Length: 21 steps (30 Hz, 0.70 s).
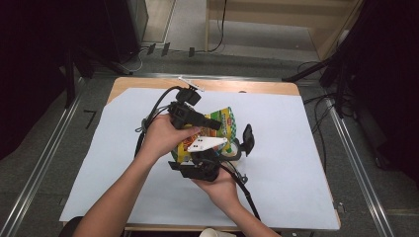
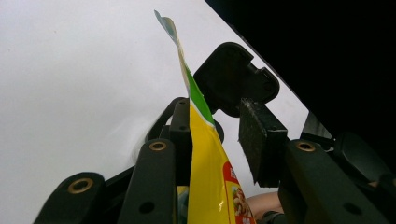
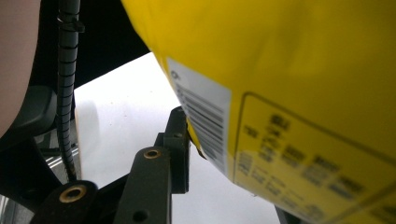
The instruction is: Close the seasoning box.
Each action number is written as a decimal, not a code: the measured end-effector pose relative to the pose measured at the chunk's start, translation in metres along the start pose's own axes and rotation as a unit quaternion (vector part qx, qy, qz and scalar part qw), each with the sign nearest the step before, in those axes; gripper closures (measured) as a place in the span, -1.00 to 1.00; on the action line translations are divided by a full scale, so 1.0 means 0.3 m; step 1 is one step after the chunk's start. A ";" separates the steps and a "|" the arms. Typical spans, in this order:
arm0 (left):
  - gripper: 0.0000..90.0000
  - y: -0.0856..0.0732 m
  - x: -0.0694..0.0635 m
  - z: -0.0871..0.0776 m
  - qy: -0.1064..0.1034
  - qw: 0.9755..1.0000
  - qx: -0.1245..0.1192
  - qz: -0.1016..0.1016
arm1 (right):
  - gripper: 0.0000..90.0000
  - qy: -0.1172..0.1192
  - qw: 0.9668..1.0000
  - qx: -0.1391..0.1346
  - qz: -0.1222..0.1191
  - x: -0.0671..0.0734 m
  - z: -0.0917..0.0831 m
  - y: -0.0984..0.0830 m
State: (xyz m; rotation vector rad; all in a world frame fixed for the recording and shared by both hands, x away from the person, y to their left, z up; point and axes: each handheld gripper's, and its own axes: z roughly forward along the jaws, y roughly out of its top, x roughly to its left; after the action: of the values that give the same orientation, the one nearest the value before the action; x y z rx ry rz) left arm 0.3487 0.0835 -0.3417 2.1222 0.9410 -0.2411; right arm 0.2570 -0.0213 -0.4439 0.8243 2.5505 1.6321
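Observation:
A yellow and green snack bag [image 1: 225,121] is held up over the white paper in the middle of the table, between both hands. My left gripper [image 1: 213,123] reaches in from the left. In the left gripper view the bag [image 2: 210,177] rests against one pad [image 2: 181,135], while the other pad [image 2: 254,140] stands apart from it, so the jaws are open. My right gripper [image 1: 236,145] comes from below. In the right gripper view one finger [image 3: 177,149] touches the bag's barcode side [image 3: 303,70]; the bag hides the other finger.
White paper [image 1: 296,163] covers a wooden table [image 1: 247,86]. Black cables [image 1: 148,121] trail from the grippers across it. A paper cup rim [image 1: 212,232] shows at the near edge. Metal rails [image 1: 356,163] and dark stands flank the table.

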 end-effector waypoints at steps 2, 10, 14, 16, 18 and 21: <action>0.50 -0.002 0.002 0.001 0.001 1.000 0.001 -0.001 | 0.51 0.001 1.000 0.002 -0.001 0.000 0.001 -0.001; 0.50 -0.005 0.004 -0.006 -0.003 1.000 -0.003 0.000 | 0.51 -0.001 1.000 0.002 -0.005 0.004 0.002 0.001; 0.50 -0.005 0.008 -0.006 -0.003 1.000 -0.001 -0.002 | 0.51 0.000 1.000 0.000 -0.005 0.006 0.003 0.001; 0.50 -0.006 0.009 -0.005 -0.002 1.000 0.000 -0.003 | 0.51 0.001 1.000 0.001 -0.004 0.007 0.002 0.001; 0.50 -0.006 0.009 -0.005 -0.003 1.000 -0.001 -0.003 | 0.51 0.001 1.000 0.000 -0.004 0.008 0.002 0.001; 0.50 -0.006 0.011 -0.005 -0.004 1.000 -0.001 -0.003 | 0.51 0.000 1.000 0.001 -0.005 0.008 0.002 0.001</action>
State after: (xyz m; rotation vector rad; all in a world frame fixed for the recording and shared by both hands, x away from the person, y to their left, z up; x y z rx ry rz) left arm 0.3496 0.0870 -0.3433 2.1160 0.9433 -0.2513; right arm 0.2553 -0.0196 -0.4432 0.8120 2.5518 1.6274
